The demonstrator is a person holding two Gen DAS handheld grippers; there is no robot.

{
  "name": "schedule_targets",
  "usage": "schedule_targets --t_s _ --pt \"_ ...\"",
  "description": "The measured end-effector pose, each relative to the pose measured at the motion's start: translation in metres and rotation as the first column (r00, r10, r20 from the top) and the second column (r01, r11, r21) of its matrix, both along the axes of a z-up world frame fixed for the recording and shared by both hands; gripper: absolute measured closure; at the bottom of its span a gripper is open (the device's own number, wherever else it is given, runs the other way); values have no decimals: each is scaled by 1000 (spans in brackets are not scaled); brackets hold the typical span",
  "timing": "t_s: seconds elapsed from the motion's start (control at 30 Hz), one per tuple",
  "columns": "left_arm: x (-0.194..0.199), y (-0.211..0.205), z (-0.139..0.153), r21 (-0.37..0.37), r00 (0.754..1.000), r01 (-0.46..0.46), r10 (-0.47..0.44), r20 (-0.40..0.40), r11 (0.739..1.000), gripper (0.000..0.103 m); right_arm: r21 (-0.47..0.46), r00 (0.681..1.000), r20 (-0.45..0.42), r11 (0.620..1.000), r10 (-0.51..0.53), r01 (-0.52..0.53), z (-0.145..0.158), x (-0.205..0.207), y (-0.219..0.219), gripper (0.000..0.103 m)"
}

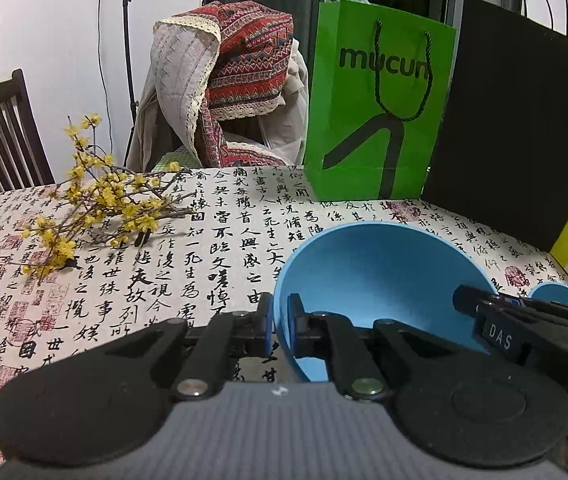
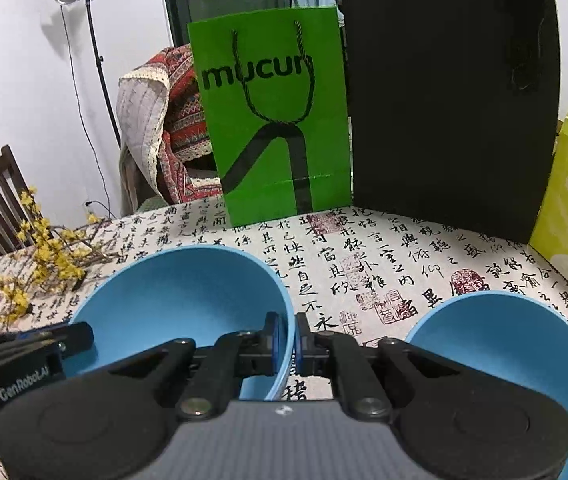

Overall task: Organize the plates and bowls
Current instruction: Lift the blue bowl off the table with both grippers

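Blue plastic is filling the near middle of the left wrist view: a deep, round blue bowl (image 1: pixel 384 280) is tilting toward the camera over the calligraphy-printed tablecloth (image 1: pixel 204 248). The left gripper (image 1: pixel 280 324) is pinching the bowl's left rim, one pad outside the wall and one inside. At the bowl's right rim the tip of the other black gripper is reaching in from the right. Beyond it, at the right edge, a sliver of a second blue bowl (image 1: pixel 560 294) is showing. A spray of yellow-flowered twigs (image 1: pixel 96 208) is lying far left on the cloth, and a green paper bag (image 1: pixel 376 120) and a black paper bag (image 1: pixel 516 128) are standing along the far edge.

In the right wrist view, the right gripper (image 2: pixel 287 340) is clamping the right rim of the same deep blue bowl (image 2: pixel 180 296), again with one pad on each side of the wall. The second blue bowl (image 2: pixel 504 344) is sitting just right of it on the cloth, apart from the held one. The left gripper's black body is coming in from the near left.

Judging by this, the organizing is only partly along: both tongs are sharing one bowl, seemingly carrying it, while the two bowls are not yet nested. No plates are showing in either view.
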State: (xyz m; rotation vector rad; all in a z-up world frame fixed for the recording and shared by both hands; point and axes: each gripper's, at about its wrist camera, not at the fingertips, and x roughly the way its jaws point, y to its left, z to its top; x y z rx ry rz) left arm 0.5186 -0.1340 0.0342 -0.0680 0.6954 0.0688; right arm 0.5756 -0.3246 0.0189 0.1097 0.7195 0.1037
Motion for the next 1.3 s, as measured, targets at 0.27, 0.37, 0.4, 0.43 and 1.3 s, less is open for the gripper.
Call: schedule_targets --t_s 0.27,0.37,0.4,0.43,1.3 --pt "-21 4 17 14 1000 -2 2 25 1000 95 16 1000 10 1000 3 -3 15 -20 4 96" --pt "-31 5 24 21 999 -4 3 39 1000 95 23 1000 15 1000 7 -7 21 -28 6 95" --pt "-34 5 26 23 999 -5 3 46 1000 95 24 1000 17 1000 8 -8 23 -30 7 95" --pt "-38 5 29 25 999 -4 3 53 1000 95 26 1000 19 1000 9 -9 25 -33 8 95" --pt "-96 26 58 -1 994 -2 2 106 1000 95 54 999 53 998 9 -12 56 -86 20 95"
